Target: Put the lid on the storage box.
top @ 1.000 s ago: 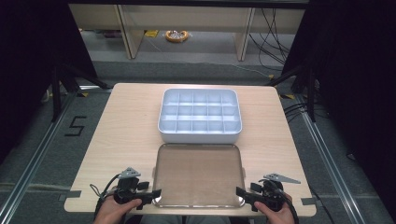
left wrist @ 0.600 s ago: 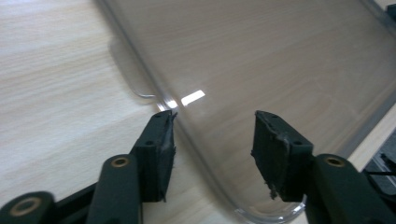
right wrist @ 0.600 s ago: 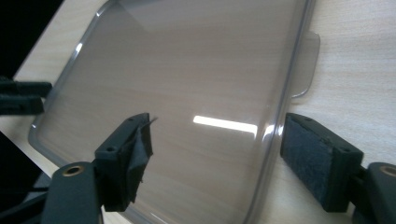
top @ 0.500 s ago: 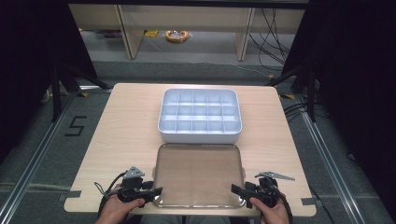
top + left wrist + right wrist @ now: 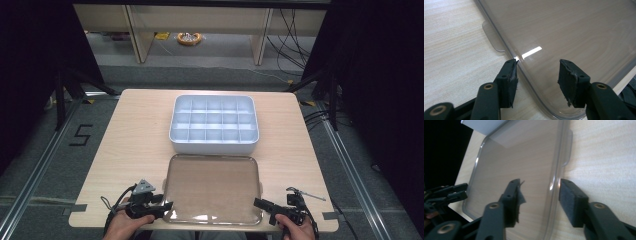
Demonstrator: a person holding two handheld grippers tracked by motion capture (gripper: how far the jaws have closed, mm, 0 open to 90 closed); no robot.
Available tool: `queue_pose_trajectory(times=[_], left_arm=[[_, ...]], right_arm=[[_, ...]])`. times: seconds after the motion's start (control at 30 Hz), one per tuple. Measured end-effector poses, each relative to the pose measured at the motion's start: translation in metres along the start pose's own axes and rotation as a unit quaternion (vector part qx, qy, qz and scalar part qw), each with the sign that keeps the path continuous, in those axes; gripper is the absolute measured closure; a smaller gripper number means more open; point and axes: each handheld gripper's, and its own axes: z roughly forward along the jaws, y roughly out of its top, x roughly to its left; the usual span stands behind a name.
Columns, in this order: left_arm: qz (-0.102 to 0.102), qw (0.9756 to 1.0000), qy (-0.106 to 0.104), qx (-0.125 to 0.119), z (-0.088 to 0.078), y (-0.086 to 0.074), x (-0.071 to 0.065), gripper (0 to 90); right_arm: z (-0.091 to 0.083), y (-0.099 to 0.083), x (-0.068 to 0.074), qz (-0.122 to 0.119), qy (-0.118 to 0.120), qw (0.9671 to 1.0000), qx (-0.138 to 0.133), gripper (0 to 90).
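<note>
A clear plastic lid [image 5: 212, 187] lies flat on the table, just in front of a white compartment box [image 5: 214, 125]. My left gripper [image 5: 167, 206] sits at the lid's front left corner. In the left gripper view it [image 5: 539, 77] is open, with the lid's rim [image 5: 524, 67] running between its jaws. My right gripper [image 5: 257, 202] sits at the front right corner. The right gripper view shows it [image 5: 540, 195] open too, straddling the lid's right rim [image 5: 552, 182]. Nothing is clamped.
The wooden table [image 5: 135, 135] has bare room left and right of the box. The lid has a small side tab [image 5: 492, 37] on its left rim and another tab [image 5: 568, 147] on its right. The floor drops away past the table's front edge [image 5: 100, 220].
My left gripper has slid right until its jaws reach over the lid's corner. The right gripper has shifted slightly at the other corner. The lid and box have not moved.
</note>
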Motion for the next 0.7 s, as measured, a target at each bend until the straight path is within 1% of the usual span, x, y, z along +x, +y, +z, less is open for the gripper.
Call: queue_pose_trajectory(times=[0.03,0.07,0.1,0.13,0.17,0.2,0.23,0.27,0.3,0.33,0.37,0.4,0.43,0.47,0.5,0.53,0.57,0.6,0.63,0.67,0.7], left_arm=[[0.018,0.9998,-0.002,-0.01,0.001,0.0,0.001,49.3],[0.019,0.9997,0.003,-0.013,0.002,0.0,0.001,49.6],[0.02,0.9998,-0.003,-0.01,0.001,0.0,-0.001,49.6],[0.021,0.9997,0.01,-0.011,0.002,0.0,-0.002,49.3],[0.022,0.9997,0.005,-0.011,0.002,0.0,-0.001,48.8],[0.018,0.9997,-0.002,-0.016,0.003,-0.001,0.0,48.4],[0.013,0.9997,-0.004,-0.018,0.003,0.0,0.0,48.5],[0.019,0.9997,-0.012,-0.012,0.001,0.0,0.002,48.2],[0.017,0.9996,-0.017,-0.013,0.001,0.0,0.002,45.7],[0.017,0.9996,-0.017,-0.013,0.001,0.0,0.002,43.7],[0.014,0.9996,-0.024,-0.01,0.001,0.0,0.003,43.7],[0.008,0.9996,-0.023,-0.014,0.001,-0.001,0.002,40.7],[0.007,0.9997,-0.021,-0.014,0.001,-0.001,0.003,39.2],[0.005,0.9995,-0.025,-0.018,0.001,-0.001,0.003,38.2],[-0.001,0.9995,-0.027,-0.017,0.001,-0.001,0.003,36.7],[-0.003,0.9995,-0.026,-0.017,0.001,-0.001,0.004,35.7],[-0.017,0.9991,-0.024,-0.03,0.003,-0.001,0.003,31.0],[-0.005,0.9997,-0.023,-0.012,0.0,0.0,0.005,31.0],[-0.012,0.9995,-0.019,-0.02,0.002,0.0,0.005,29.0],[-0.017,0.9995,-0.021,-0.018,0.001,0.001,0.005,28.4],[-0.02,0.9995,-0.02,-0.017,0.001,0.001,0.006,28.4]], right_arm=[[0.002,-0.002,-0.002,0.019,0.025,0.9995,0.005,62.1],[0.004,-0.003,-0.004,-0.007,0.014,0.9999,-0.006,65.3],[0.004,-0.003,-0.004,-0.007,0.014,0.9999,-0.006,65.3],[0.002,-0.003,-0.001,-0.022,0.005,0.9997,-0.003,65.6],[-0.001,-0.002,0.003,-0.035,0.01,0.9993,-0.004,65.7],[-0.001,-0.001,0.002,-0.053,0.018,0.9984,-0.01,66.1],[-0.003,-0.002,0.006,-0.039,0.028,0.9988,-0.008,65.8],[-0.002,-0.002,0.003,-0.073,0.028,0.9967,-0.02,65.7],[-0.006,-0.004,0.009,-0.088,0.033,0.9953,-0.023,65.6],[-0.006,-0.004,0.009,-0.088,0.033,0.9953,-0.023,65.6],[-0.008,-0.005,0.012,-0.096,0.035,0.9944,-0.023,65.2],[-0.011,-0.004,0.015,-0.127,0.036,0.9909,-0.027,64.9],[-0.014,-0.004,0.019,-0.141,0.041,0.9887,-0.032,64.8],[-0.016,-0.004,0.023,-0.157,0.045,0.9856,-0.042,64.8],[-0.019,-0.004,0.027,-0.178,0.056,0.9813,-0.047,64.8],[-0.021,-0.004,0.029,-0.188,0.055,0.9793,-0.052,64.9],[-0.023,-0.006,0.036,-0.2,0.049,0.9776,-0.042,64.9],[-0.023,-0.006,0.036,-0.2,0.049,0.9776,-0.042,64.9],[-0.022,-0.006,0.036,-0.212,0.052,0.9747,-0.046,64.9],[-0.022,-0.007,0.038,-0.219,0.061,0.9727,-0.047,65.0],[-0.022,-0.007,0.038,-0.219,0.061,0.9727,-0.047,65.0]])
